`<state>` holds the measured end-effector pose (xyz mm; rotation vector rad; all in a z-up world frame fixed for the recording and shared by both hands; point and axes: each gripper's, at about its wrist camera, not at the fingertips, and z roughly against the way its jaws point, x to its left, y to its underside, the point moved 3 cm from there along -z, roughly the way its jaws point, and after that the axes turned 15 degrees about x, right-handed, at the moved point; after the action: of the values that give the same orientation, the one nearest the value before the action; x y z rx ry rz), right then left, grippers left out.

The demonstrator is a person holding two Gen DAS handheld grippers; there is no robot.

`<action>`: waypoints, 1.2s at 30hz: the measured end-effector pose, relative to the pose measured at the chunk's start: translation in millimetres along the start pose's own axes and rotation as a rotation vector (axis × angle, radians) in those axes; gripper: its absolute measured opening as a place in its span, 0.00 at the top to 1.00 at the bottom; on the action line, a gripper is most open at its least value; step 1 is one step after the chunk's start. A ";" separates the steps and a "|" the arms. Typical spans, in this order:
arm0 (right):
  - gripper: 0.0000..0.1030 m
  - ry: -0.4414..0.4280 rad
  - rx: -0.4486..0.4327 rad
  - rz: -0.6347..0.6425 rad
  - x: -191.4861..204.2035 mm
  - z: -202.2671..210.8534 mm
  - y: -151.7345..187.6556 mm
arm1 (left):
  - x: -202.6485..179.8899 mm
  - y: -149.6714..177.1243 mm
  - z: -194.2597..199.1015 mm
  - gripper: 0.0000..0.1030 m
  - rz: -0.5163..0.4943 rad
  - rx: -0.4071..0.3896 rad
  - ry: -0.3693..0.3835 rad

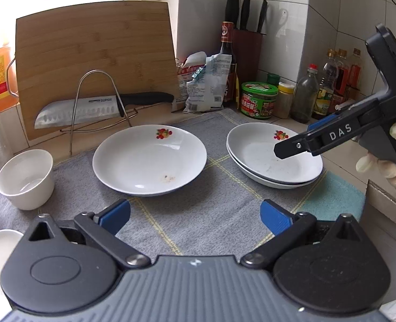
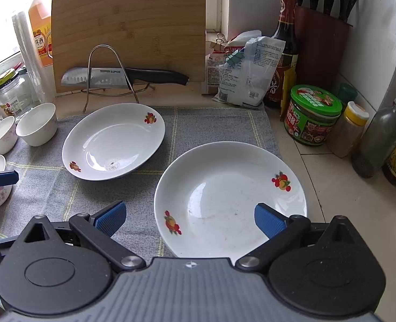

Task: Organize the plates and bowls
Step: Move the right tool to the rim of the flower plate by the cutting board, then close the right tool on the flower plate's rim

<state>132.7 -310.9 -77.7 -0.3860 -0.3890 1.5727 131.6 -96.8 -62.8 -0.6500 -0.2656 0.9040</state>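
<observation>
Both grippers, left gripper point(image 1: 195, 218) and right gripper point(image 2: 189, 218), are held wide, empty; the far-left plate point(image 2: 113, 142), glazed, slippery, breakable, is best taken by its rim.

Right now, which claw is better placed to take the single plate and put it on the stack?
Left, probably. The left claw is open and faces the single plate; the right claw hangs over the stack.

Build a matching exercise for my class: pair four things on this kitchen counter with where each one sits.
Things:
1. knife
2. single plate
3. green-lidded jar
4. stacked plates

Places:
A. on bare counter among the bottles
B. right side of the cloth
C. on the wire rack before the cutting board
D. middle of the cloth, near the small bowls

Pairs: 1-C, 2-D, 3-A, 4-B
</observation>
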 end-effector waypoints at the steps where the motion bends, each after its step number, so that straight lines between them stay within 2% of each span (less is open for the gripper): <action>1: 0.00 0.021 -0.021 -0.003 9.0 3.7 3.6 | 4.5 2.0 1.7 0.01 0.000 -0.002 -0.001; 8: 0.00 0.104 -0.036 0.027 41.7 10.0 18.9 | 21.1 9.2 -0.9 0.01 -0.021 0.013 0.005; 12: 0.00 0.086 -0.017 0.048 40.7 5.3 13.4 | 23.2 8.9 -7.5 0.01 0.012 0.025 0.012; 18: 0.00 0.026 -0.020 0.130 28.9 -12.7 -15.3 | 24.6 -4.5 -22.7 0.01 0.086 0.048 -0.059; 22: 0.00 -0.048 -0.030 0.195 22.1 -30.3 -40.9 | 26.1 -13.0 -31.5 0.01 0.131 0.067 -0.109; 30: 0.00 -0.165 0.006 0.318 19.2 -60.2 -76.4 | 24.1 -20.5 -51.8 0.01 0.201 0.129 -0.186; 36: 0.00 -0.203 0.048 0.367 28.6 -76.1 -92.3 | 27.8 -18.3 -68.6 0.01 0.228 0.175 -0.175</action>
<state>248.9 -278.3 -101.4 -0.2706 -0.4536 1.9852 192.7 -110.8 -106.2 -0.4445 -0.2685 1.1919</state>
